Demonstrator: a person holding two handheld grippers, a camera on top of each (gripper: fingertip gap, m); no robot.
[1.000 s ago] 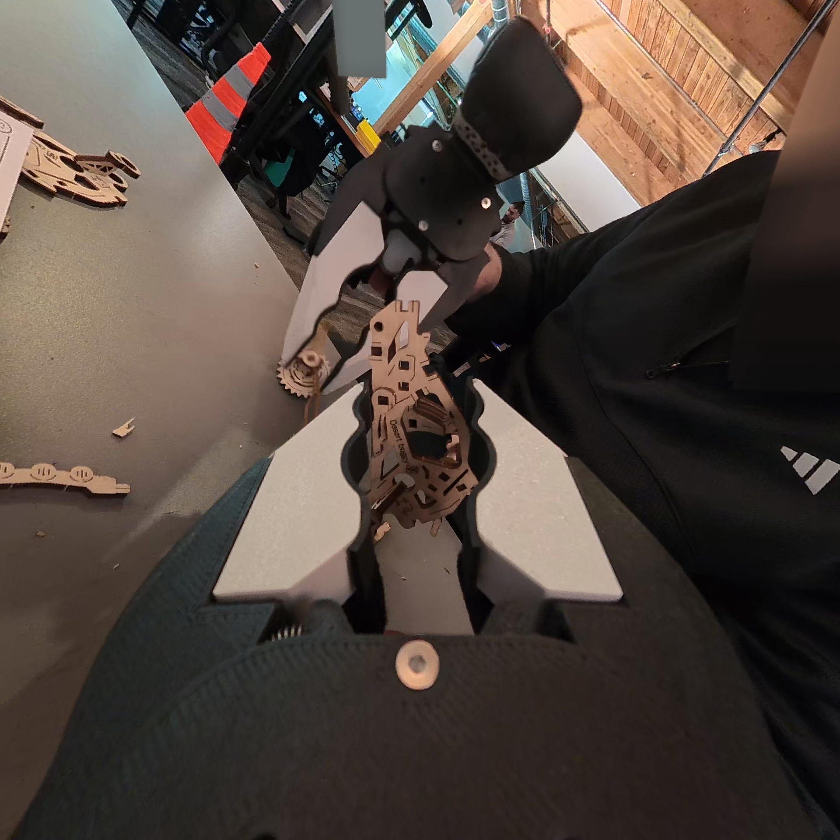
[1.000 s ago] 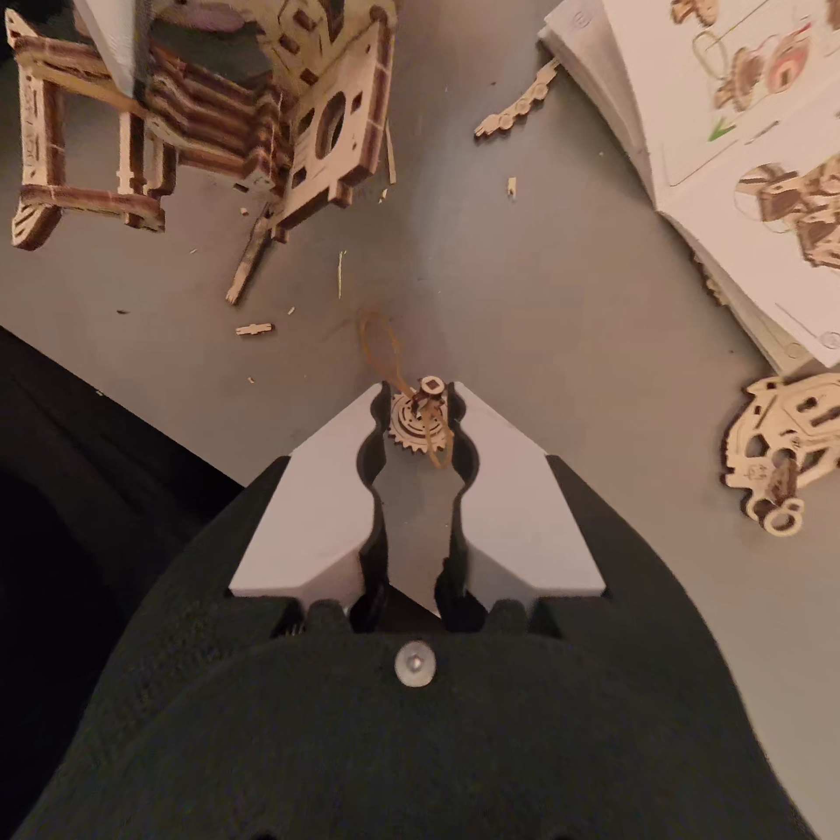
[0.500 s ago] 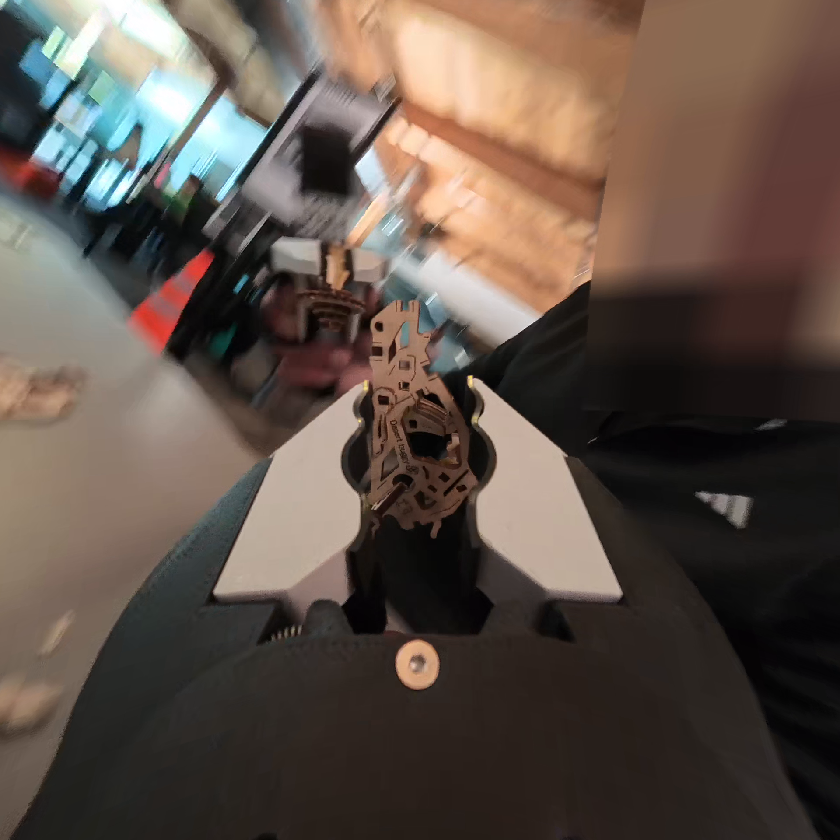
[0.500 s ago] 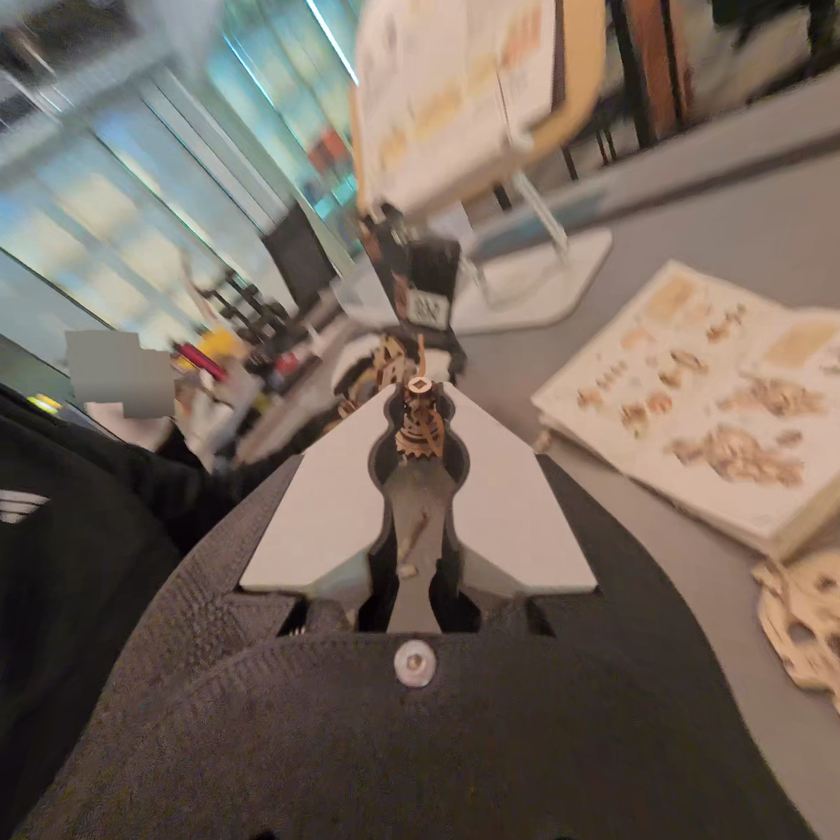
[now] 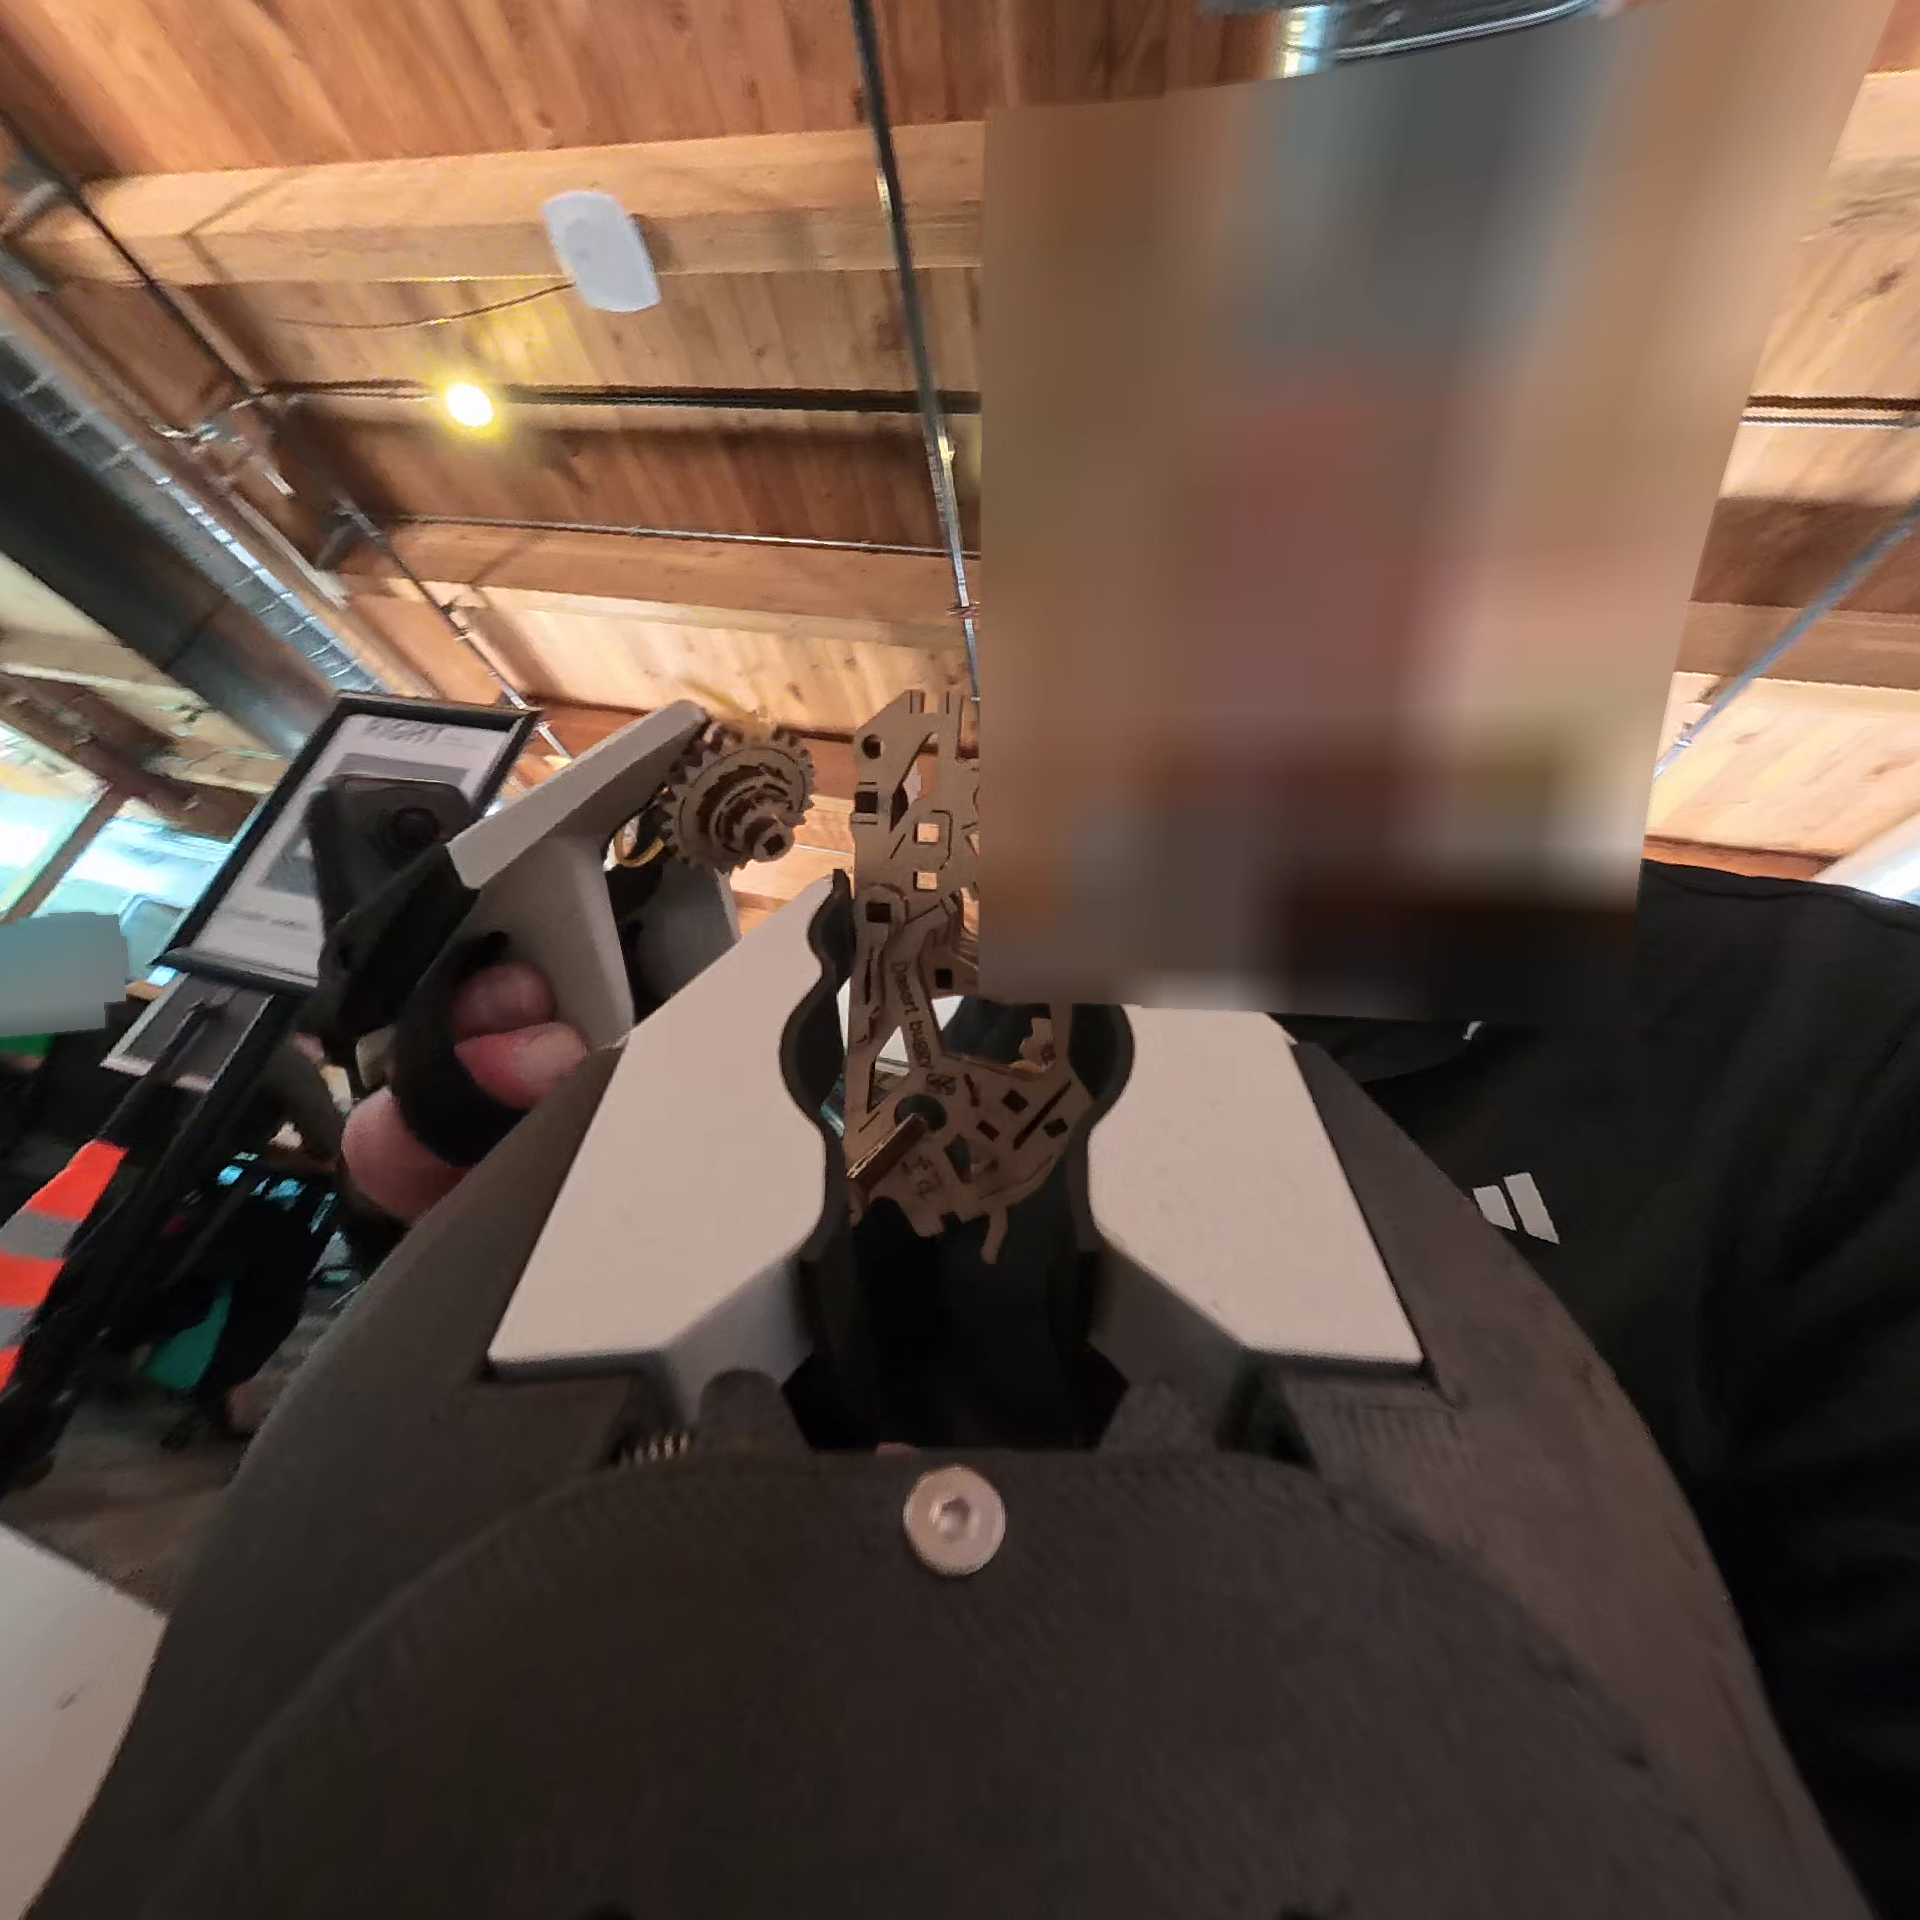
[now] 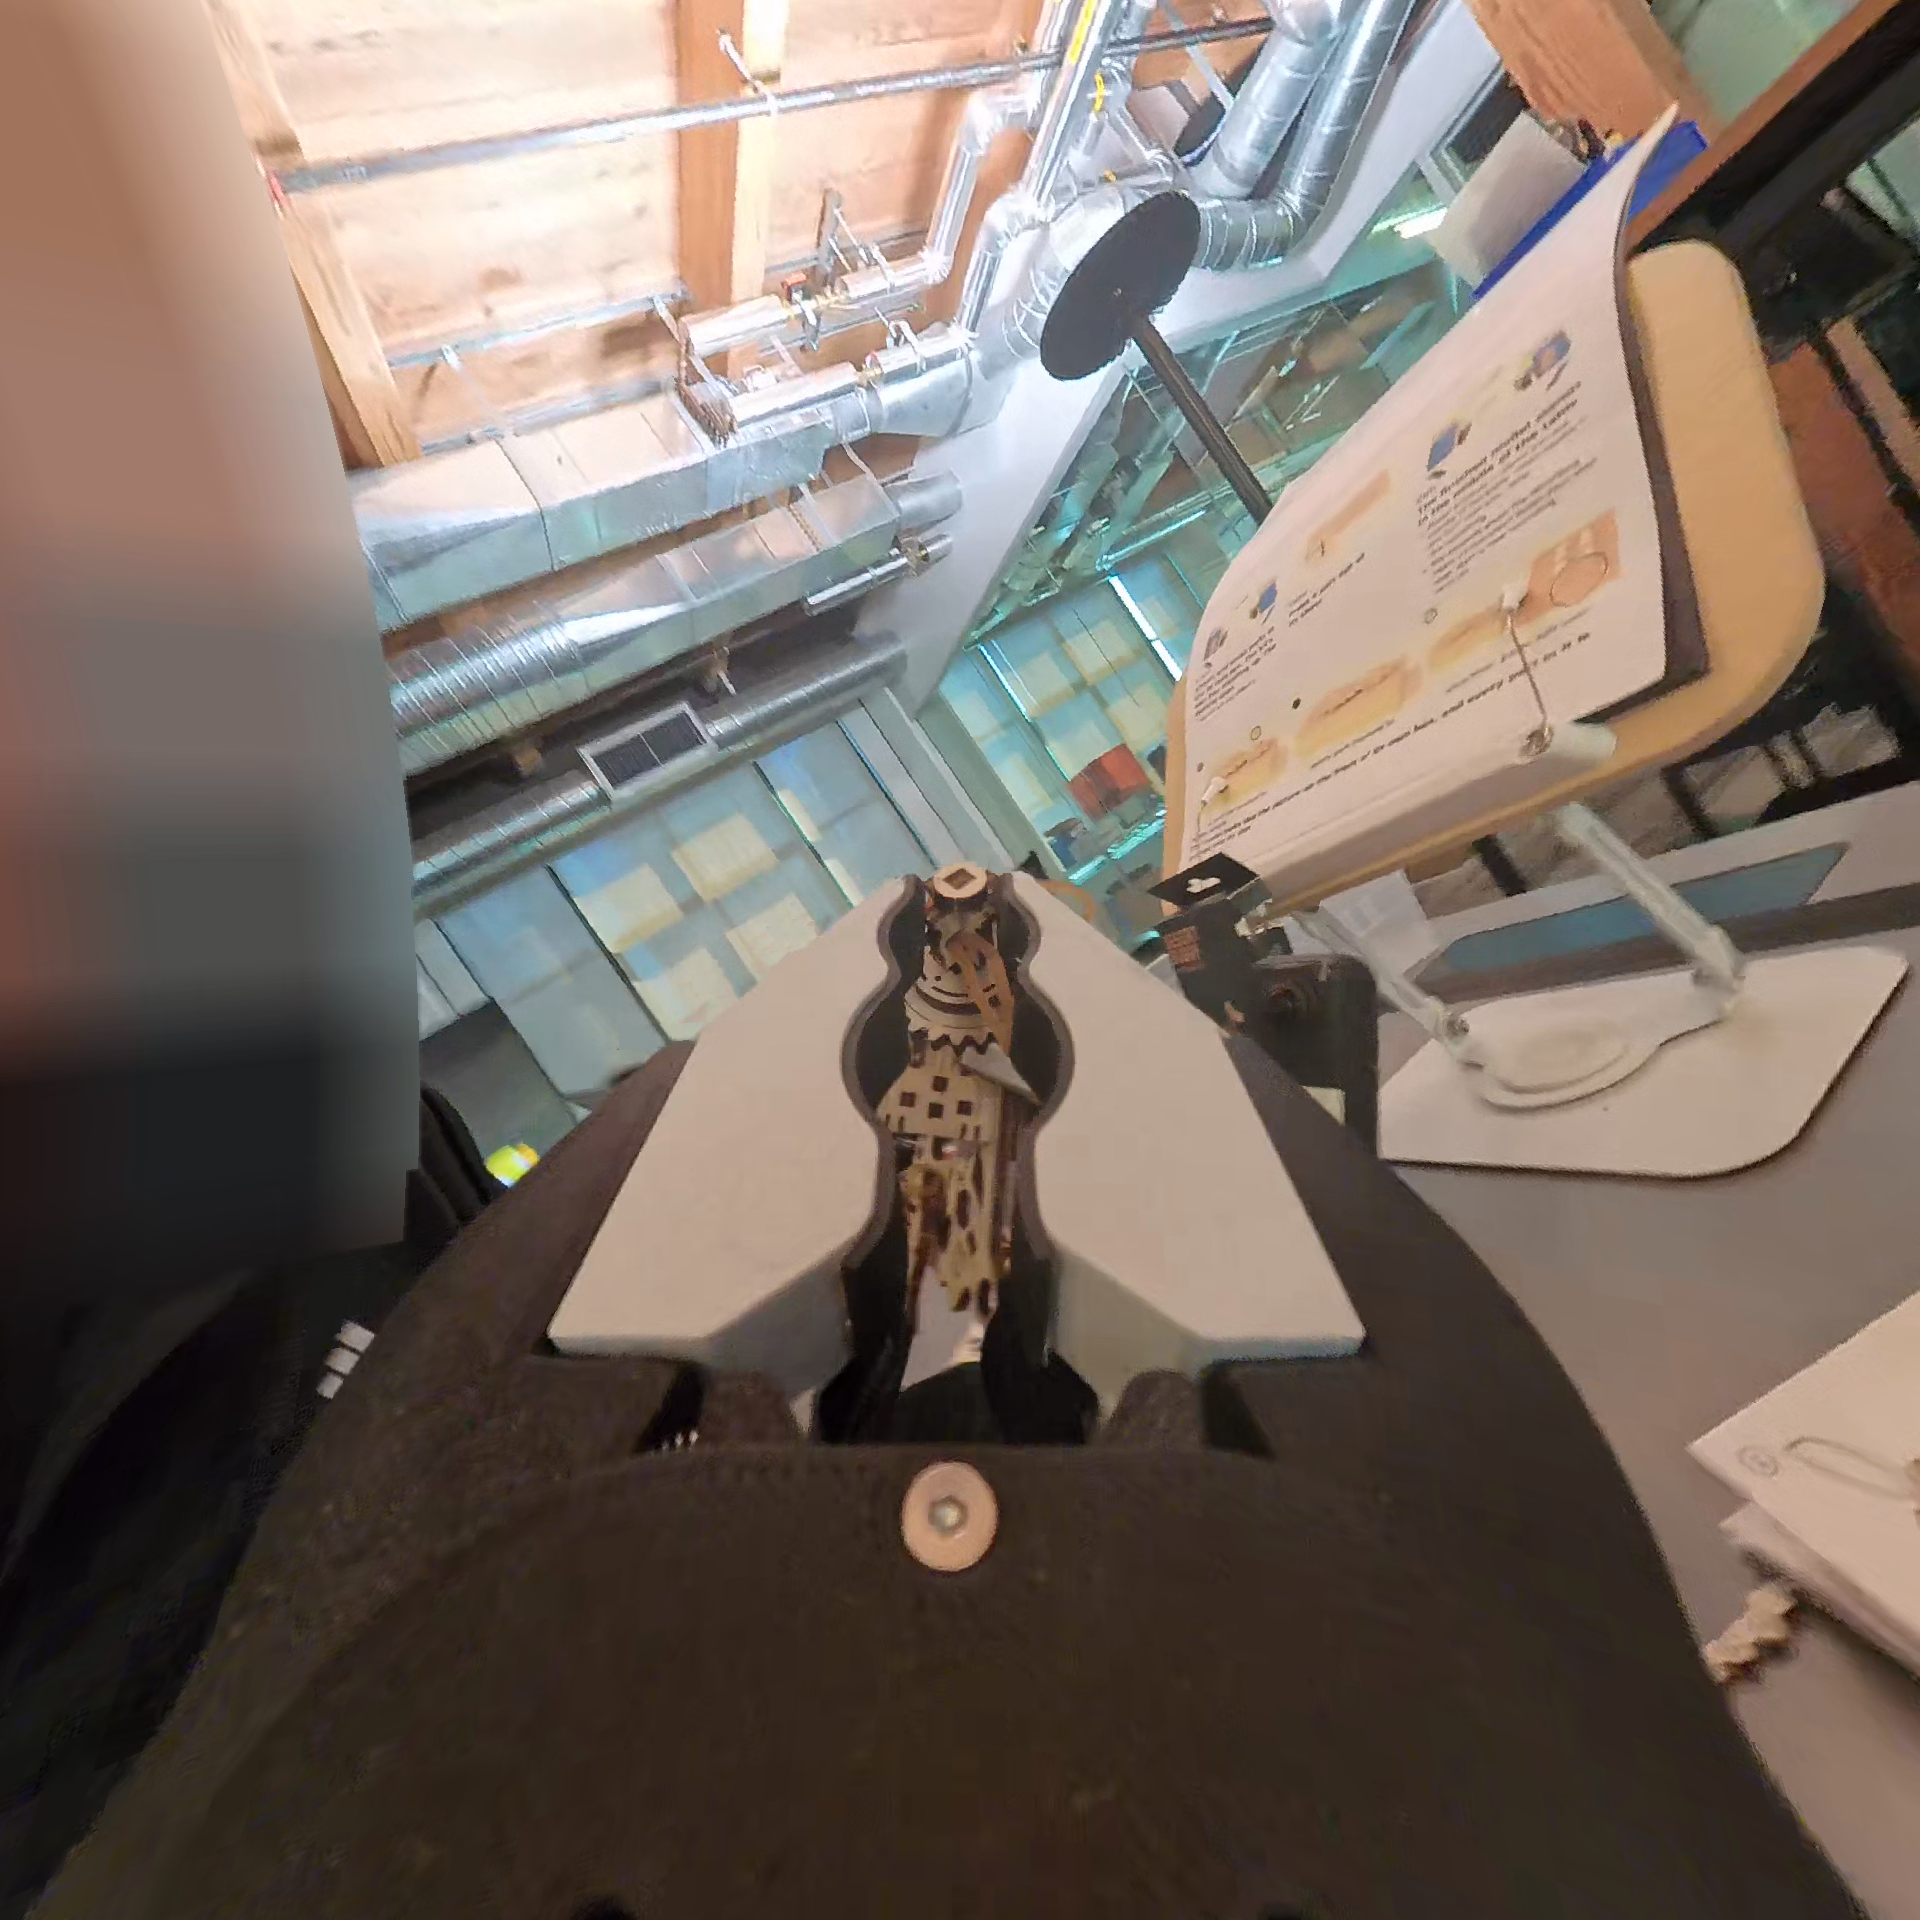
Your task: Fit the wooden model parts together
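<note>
My left gripper (image 5: 935, 935) is shut on a flat, perforated wooden frame piece (image 5: 914, 1039) that stands upright between its fingers. In the same view my right gripper (image 5: 707, 810) is held up just left of the frame, shut on a small wooden gear assembly (image 5: 743, 800) whose axle end points at the frame. A small gap shows between gear and frame. In the right wrist view my right gripper (image 6: 958, 894) pinches the gear assembly (image 6: 951, 977), with a rubber band on it, at its fingertips. The frame piece (image 6: 935, 1174) shows through the gap behind it.
A person's black jacket (image 5: 1662, 1247) fills the right of the left wrist view. An instruction booklet (image 6: 1455, 571) stands on a white stand (image 6: 1662, 1070) on the grey table (image 6: 1558, 1299). Another open booklet (image 6: 1849, 1496) and a wood scrap (image 6: 1023, 1652) lie at the right. Spacing between my two grippers at the tips: around 6 centimeters.
Both grippers have lifted off the table and tilted up toward the ceiling. The gear has come up from low near the table edge to beside the frame's upper part.
</note>
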